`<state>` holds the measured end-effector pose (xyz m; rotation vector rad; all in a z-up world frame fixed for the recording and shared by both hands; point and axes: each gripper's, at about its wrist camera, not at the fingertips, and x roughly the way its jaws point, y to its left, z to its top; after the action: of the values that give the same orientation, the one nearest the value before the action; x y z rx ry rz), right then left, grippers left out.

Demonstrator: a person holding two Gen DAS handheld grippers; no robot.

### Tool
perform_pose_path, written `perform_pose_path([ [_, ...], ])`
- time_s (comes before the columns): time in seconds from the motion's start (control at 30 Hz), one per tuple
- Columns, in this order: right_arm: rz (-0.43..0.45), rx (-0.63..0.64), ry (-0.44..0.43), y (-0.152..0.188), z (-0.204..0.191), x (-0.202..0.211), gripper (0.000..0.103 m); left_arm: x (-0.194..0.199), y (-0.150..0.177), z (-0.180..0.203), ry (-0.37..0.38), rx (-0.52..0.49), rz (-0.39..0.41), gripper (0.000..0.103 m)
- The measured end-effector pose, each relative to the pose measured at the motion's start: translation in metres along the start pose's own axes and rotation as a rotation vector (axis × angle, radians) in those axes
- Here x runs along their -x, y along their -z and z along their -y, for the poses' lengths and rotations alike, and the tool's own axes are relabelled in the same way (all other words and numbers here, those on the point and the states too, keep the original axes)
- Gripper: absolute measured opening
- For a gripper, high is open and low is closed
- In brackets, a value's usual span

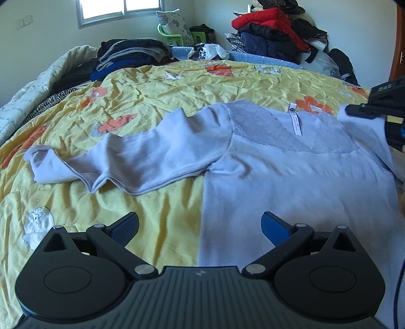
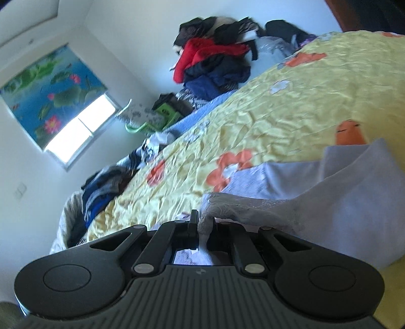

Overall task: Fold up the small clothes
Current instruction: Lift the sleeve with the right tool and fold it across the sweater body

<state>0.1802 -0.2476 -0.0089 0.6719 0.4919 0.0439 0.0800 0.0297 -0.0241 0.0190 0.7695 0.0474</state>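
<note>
Sweater [image 1: 291, 182] sleeve pinched thinly in my right gripper [image 2: 200, 227]; left gripper [image 1: 200, 227] gapes empty. Cloth may slip free mid-fold.

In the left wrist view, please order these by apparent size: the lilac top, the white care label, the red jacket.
1. lilac top
2. red jacket, farther away, so true size is unsure
3. care label

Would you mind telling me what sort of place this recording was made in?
Most likely a home bedroom: a bed under a yellow flowered bedspread, piles of clothes heaped along the wall, and a window beyond.
</note>
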Motion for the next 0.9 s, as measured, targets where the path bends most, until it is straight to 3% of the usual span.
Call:
perform_pose_path([
  [0.33, -0.052, 0.130, 0.043, 0.015, -0.036, -0.039, 0.010, 0.002, 0.001, -0.016, -0.004, 0.022, -0.001, 0.103],
  [0.9, -0.104, 0.210, -0.040, 0.035, -0.094, -0.074, 0.010, 0.001, -0.001, -0.033, -0.039, 0.044, 0.003, 0.103],
])
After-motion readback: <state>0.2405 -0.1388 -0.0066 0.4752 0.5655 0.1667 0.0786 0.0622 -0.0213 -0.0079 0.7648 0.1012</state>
